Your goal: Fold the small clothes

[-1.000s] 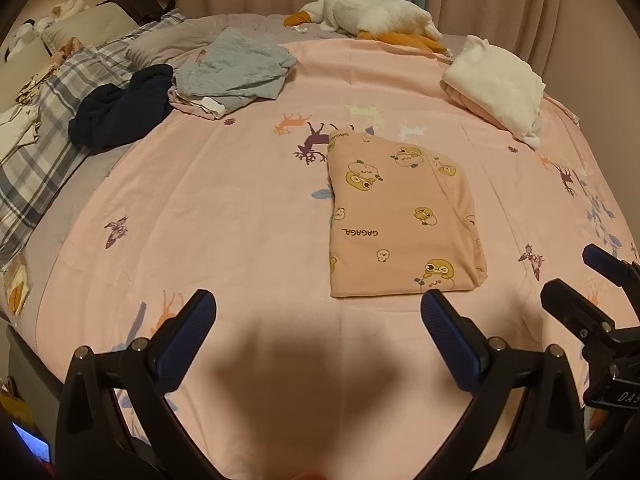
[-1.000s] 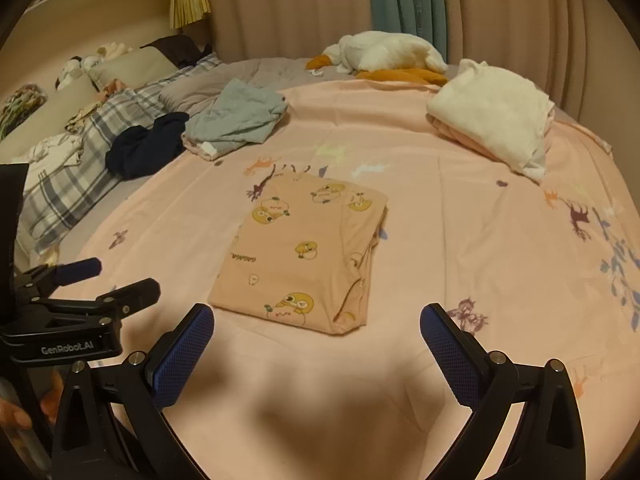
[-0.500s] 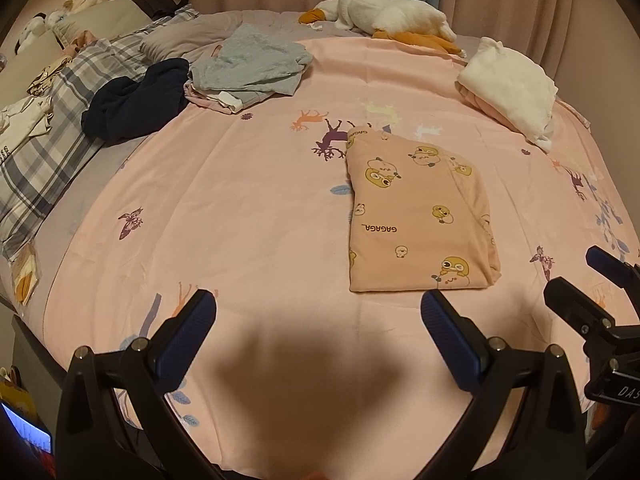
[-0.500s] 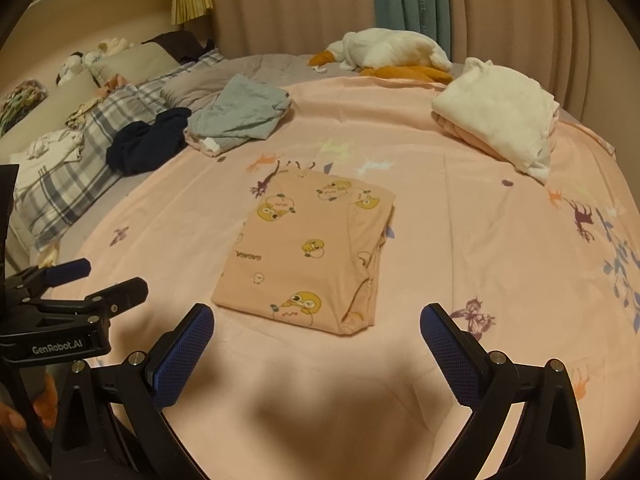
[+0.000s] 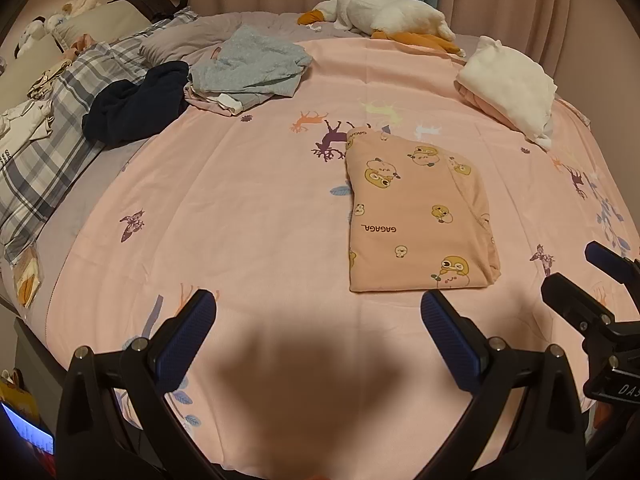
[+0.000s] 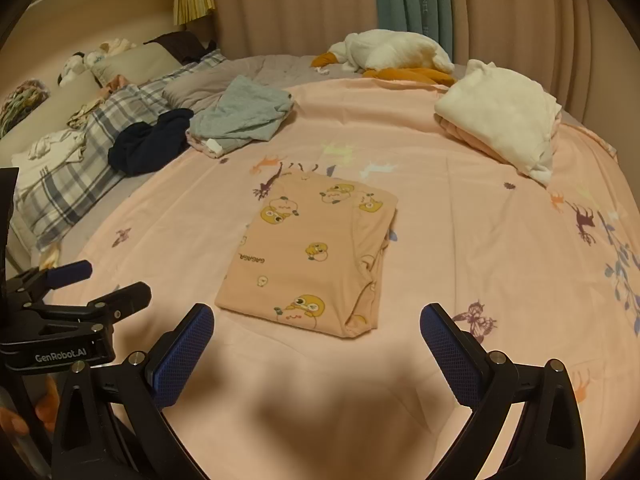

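A small peach garment with yellow cartoon prints (image 5: 416, 216) lies folded into a flat rectangle on the pink bedsheet (image 5: 256, 216); it also shows in the right wrist view (image 6: 316, 252). My left gripper (image 5: 318, 320) is open and empty, hovering above the sheet just near and left of the garment's near edge. My right gripper (image 6: 316, 332) is open and empty, hovering just short of the garment's near edge. Neither touches the cloth. The right gripper shows at the right edge of the left wrist view (image 5: 592, 280).
A grey-blue garment (image 5: 248, 64) and a dark navy one (image 5: 136, 104) lie unfolded at the far left. A folded white and pink stack (image 5: 508, 84) sits far right. A plush goose (image 5: 388, 16) lies by the curtains. Plaid pillows (image 5: 44, 152) line the left side.
Both grippers have drawn back slightly and the left view has panned, so the folded garment sits a little farther right and away. Both grippers stayed open.
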`<state>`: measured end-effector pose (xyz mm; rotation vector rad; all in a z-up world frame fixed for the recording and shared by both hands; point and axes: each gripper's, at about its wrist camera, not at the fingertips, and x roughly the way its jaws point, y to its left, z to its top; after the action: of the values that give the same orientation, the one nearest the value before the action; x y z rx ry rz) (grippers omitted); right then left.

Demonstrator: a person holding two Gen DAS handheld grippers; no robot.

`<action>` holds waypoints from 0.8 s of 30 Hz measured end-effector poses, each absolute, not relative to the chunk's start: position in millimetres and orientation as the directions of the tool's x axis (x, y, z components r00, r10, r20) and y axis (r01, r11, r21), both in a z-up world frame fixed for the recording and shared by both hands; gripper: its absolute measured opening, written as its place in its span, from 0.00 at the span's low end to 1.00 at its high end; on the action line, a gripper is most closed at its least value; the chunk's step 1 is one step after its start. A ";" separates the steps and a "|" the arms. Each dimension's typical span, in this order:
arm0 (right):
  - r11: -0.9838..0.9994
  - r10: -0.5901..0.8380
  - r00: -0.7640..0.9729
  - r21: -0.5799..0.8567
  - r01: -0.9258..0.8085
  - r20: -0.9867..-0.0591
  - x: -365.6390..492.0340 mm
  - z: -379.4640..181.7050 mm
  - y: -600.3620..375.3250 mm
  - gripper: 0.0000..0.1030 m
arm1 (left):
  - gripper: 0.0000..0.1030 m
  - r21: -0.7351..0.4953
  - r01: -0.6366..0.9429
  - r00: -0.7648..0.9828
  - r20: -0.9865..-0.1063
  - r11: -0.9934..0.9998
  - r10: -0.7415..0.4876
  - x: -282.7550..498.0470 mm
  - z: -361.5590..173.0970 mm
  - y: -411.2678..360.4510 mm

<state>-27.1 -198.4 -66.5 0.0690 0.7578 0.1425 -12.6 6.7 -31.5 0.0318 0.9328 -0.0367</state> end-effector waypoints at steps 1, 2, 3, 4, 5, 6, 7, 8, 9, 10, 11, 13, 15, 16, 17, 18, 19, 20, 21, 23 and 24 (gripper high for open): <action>0.988 0.154 0.717 0.114 -0.104 -0.680 -27.2 -66.5 -198.2 0.99 | 1.00 0.012 0.046 0.595 -0.804 0.999 -0.018 -12.6 -31.6 6.8; 0.988 0.155 0.717 0.115 -0.104 -0.679 -27.1 -66.5 -198.3 0.99 | 1.00 0.013 0.045 0.594 -0.804 0.999 -0.017 -12.7 -31.6 6.7; 0.988 0.154 0.717 0.114 -0.104 -0.679 -27.1 -66.5 -198.2 0.99 | 1.00 0.012 0.045 0.595 -0.804 0.999 -0.017 -12.8 -31.5 6.6; 0.988 0.153 0.717 0.114 -0.103 -0.680 -27.1 -66.5 -198.1 0.99 | 1.00 0.013 0.045 0.594 -0.804 0.999 -0.017 -12.4 -31.7 6.6; 0.988 0.153 0.717 0.114 -0.103 -0.680 -27.1 -66.5 -198.2 0.99 | 1.00 0.013 0.045 0.594 -0.804 0.999 -0.016 -12.8 -31.6 6.5; 0.988 0.154 0.717 0.115 -0.104 -0.680 -26.5 -66.3 -198.2 0.99 | 1.00 0.015 0.045 0.594 -0.804 0.999 -0.015 -12.9 -31.5 6.0; 0.988 0.156 0.716 0.115 -0.105 -0.680 -26.4 -66.3 -198.2 0.99 | 0.99 0.015 0.045 0.594 -0.805 0.999 -0.014 -12.9 -31.3 5.8; 0.988 0.155 0.716 0.115 -0.105 -0.681 -26.4 -66.3 -198.0 0.99 | 0.99 0.015 0.044 0.594 -0.804 0.999 -0.014 -12.9 -31.2 5.6; 0.988 0.155 0.716 0.114 -0.105 -0.681 -26.4 -66.1 -197.6 0.99 | 1.00 0.015 0.045 0.594 -0.804 0.999 -0.015 -12.8 -31.3 5.6; 0.988 0.156 0.716 0.114 -0.107 -0.680 -25.8 -66.1 -198.0 0.99 | 1.00 0.015 0.045 0.594 -0.805 0.999 -0.015 -12.8 -31.3 5.6; 0.987 0.158 0.716 0.116 -0.108 -0.680 -25.6 -66.2 -198.3 0.99 | 1.00 0.014 0.046 0.594 -0.805 0.999 -0.016 -12.9 -31.3 5.4; 0.987 0.158 0.714 0.116 -0.107 -0.682 -24.6 -66.3 -198.1 0.99 | 1.00 0.015 0.047 0.594 -0.804 0.999 -0.015 -13.1 -31.1 5.1; 0.987 0.159 0.714 0.117 -0.108 -0.682 -23.6 -66.4 -198.4 0.99 | 1.00 0.017 0.046 0.593 -0.805 0.999 -0.014 -12.5 -31.7 4.5; 0.987 0.159 0.714 0.117 -0.109 -0.682 -23.5 -66.4 -198.5 0.99 | 1.00 0.016 0.047 0.593 -0.805 0.999 -0.015 -12.6 -31.8 4.7; 0.987 0.160 0.713 0.117 -0.109 -0.682 -23.4 -66.4 -198.5 0.99 | 1.00 0.017 0.047 0.593 -0.805 0.999 -0.015 -12.5 -31.6 4.4; 0.987 0.159 0.713 0.117 -0.108 -0.683 -23.5 -66.3 -198.7 0.99 | 1.00 0.018 0.046 0.593 -0.805 0.999 -0.013 -12.6 -31.6 4.4; 0.987 0.159 0.714 0.117 -0.109 -0.682 -23.5 -66.2 -198.6 0.99 | 1.00 0.019 0.046 0.593 -0.805 0.999 -0.012 -12.1 -32.2 4.4; 0.987 0.160 0.714 0.117 -0.109 -0.682 -23.5 -66.2 -198.9 0.99 | 1.00 0.019 0.047 0.593 -0.805 0.999 -0.012 -12.0 -32.5 4.1; 0.987 0.160 0.714 0.117 -0.109 -0.681 -23.5 -66.1 -198.4 0.99 | 1.00 0.019 0.048 0.592 -0.806 0.999 -0.013 -11.8 -32.7 4.1; 0.987 0.160 0.714 0.118 -0.110 -0.682 -23.4 -66.1 -199.4 0.99 | 1.00 0.019 0.049 0.592 -0.806 0.999 -0.014 -11.4 -33.0 3.8; 0.987 0.161 0.714 0.119 -0.110 -0.681 -23.3 -66.1 -198.8 0.99 | 1.00 0.020 0.050 0.592 -0.806 0.999 -0.014 -11.1 -33.0 3.8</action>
<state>-23.3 -198.8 -66.1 0.0713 0.7608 0.1504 -11.1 3.8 -33.0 0.0419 0.9361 -0.0374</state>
